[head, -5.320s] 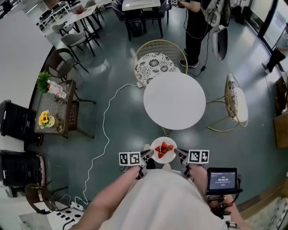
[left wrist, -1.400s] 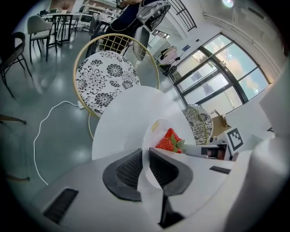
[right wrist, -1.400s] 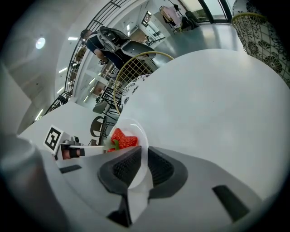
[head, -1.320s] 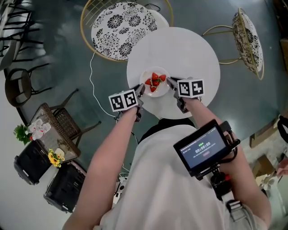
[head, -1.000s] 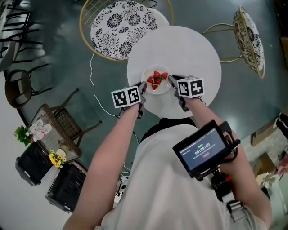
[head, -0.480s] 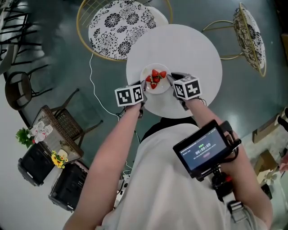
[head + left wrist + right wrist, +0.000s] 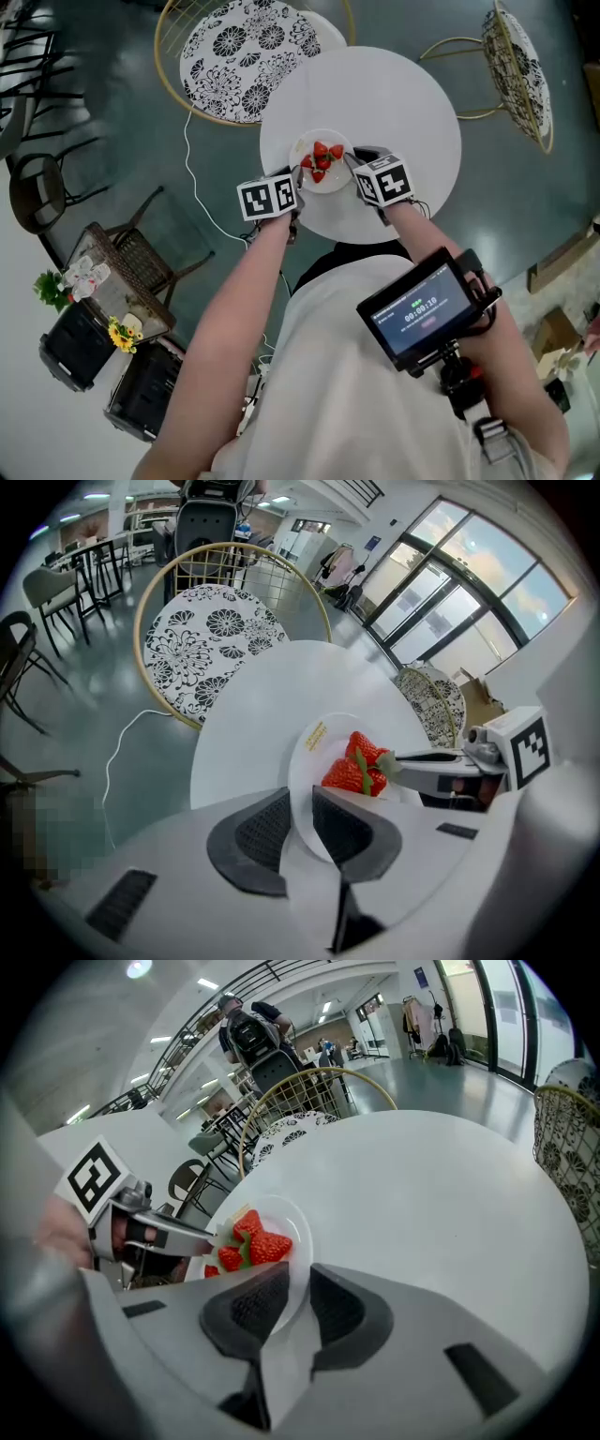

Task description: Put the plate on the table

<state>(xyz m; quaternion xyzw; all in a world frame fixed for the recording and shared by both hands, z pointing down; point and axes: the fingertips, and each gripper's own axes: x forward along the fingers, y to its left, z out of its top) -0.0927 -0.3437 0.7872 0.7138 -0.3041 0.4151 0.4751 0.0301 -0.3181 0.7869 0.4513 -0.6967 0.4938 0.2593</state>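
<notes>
i am gripping the plate (image 7: 330, 182) from both sides. my left tongs (image 7: 300, 808) are pinching its near-left rim, the two dark pads (image 7: 343, 829) closing almost together with only the thin white edge between them. my right tongs (image 7: 298, 1290) are clamping the opposite rim in the same way, narrowed down onto the edge. the plate is hanging over the near-left part of the round white table (image 7: 403, 94), inside its edge; i cannot tell whether its base is touching the top. a few strawberries (image 7: 359, 766) are lying heaped in the middle of the plate, and a small yellow sticker (image 7: 315, 736) is showing on its far rim. a chair (image 7: 253, 47) with a black-and-white cushion is standing just beyond the table, and a white cable (image 7: 190, 159) is trailing over the floor (image 7: 141, 122) on my left.
</notes>
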